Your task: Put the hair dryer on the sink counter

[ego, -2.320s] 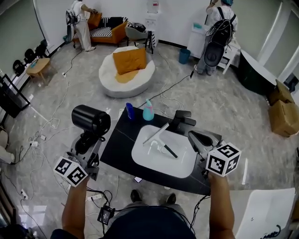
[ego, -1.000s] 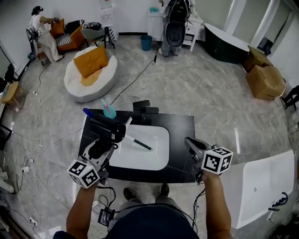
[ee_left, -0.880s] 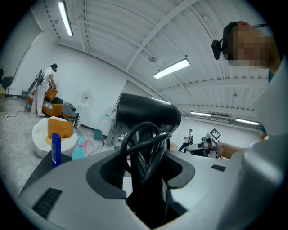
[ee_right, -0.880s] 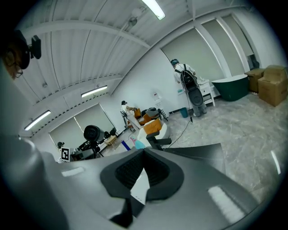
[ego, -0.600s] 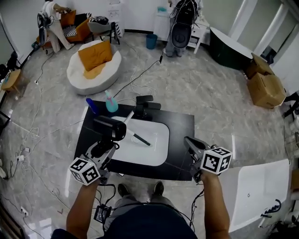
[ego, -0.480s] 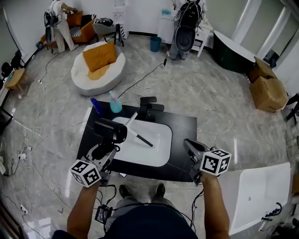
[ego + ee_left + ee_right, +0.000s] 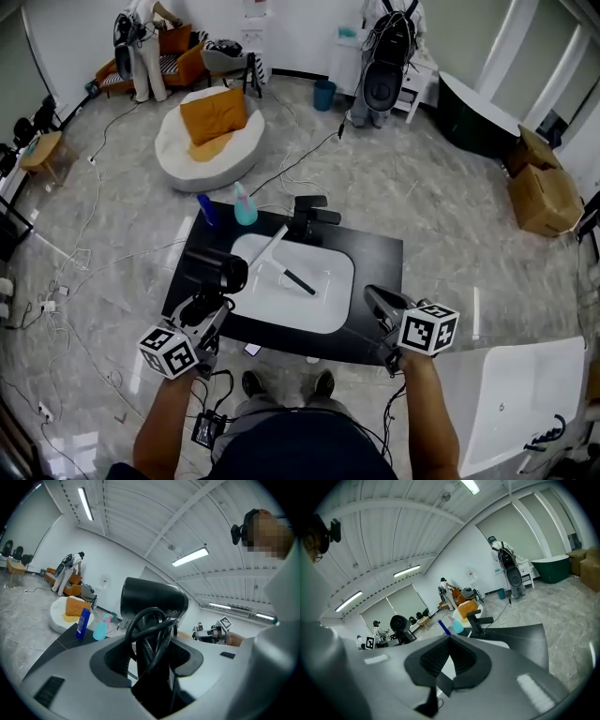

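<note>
The black hair dryer (image 7: 217,271) is upright over the left strip of the black sink counter (image 7: 377,261), beside the white basin (image 7: 314,305). My left gripper (image 7: 202,311) is shut on its handle, with the coiled cord pinched in as well. In the left gripper view the dryer's barrel (image 7: 153,603) rises above the left gripper (image 7: 152,654). I cannot tell whether the dryer touches the counter. My right gripper (image 7: 377,300) hovers over the counter's front right corner, shut and empty; the right gripper view shows the right gripper (image 7: 450,656) with its pads together.
A blue bottle (image 7: 205,208) and a teal spray bottle (image 7: 245,205) stand at the counter's back left, by the black faucet (image 7: 308,216). A dark stick-like item (image 7: 299,281) lies in the basin. A white tub (image 7: 511,403) stands at the right. Cables trail on the floor.
My left gripper has carried the dryer from beside the counter's left edge to above its left strip. The right gripper has stayed near the front right corner.
</note>
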A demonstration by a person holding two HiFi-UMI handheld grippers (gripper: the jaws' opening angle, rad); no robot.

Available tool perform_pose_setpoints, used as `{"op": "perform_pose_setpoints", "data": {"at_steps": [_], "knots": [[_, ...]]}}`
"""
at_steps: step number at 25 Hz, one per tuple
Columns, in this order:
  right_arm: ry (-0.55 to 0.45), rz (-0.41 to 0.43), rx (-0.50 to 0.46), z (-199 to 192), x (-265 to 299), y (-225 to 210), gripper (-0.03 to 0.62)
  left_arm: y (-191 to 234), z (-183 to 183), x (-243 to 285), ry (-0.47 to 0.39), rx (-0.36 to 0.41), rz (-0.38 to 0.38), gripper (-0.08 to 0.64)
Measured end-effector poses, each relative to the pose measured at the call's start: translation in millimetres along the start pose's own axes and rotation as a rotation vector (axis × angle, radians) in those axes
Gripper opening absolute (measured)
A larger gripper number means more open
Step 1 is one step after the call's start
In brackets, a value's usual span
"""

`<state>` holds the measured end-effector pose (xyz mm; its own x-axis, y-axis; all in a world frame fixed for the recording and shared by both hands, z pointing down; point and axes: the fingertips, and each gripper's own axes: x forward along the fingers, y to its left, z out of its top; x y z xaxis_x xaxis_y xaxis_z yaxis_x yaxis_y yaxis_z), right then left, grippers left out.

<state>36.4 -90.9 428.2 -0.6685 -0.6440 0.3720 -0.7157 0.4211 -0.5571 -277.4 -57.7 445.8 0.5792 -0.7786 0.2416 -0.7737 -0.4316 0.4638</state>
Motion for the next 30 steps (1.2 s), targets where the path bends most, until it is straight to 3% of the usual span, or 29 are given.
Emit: {"op": "perform_pose_setpoints", "data": {"at_steps": [12, 17, 22, 30], "knots": [[0.051, -0.004, 0.109, -39, 14, -12, 0.011, 15, -13, 6, 0.045, -0.033, -0.001, 0.199], [0.079, -0.031, 0.233, -62, 37, -38, 0.011, 30, -40, 28, 0.109, -0.122, 0.012, 0.199], [0.074, -0.057, 0.295, -76, 54, -56, 0.011, 36, -69, 49, 0.157, -0.176, 0.014, 0.199], [0.037, -0.121, 0.322, -80, 36, -85, 0.011, 36, -68, 82, 0.192, -0.142, -0.014, 0.199]]}}
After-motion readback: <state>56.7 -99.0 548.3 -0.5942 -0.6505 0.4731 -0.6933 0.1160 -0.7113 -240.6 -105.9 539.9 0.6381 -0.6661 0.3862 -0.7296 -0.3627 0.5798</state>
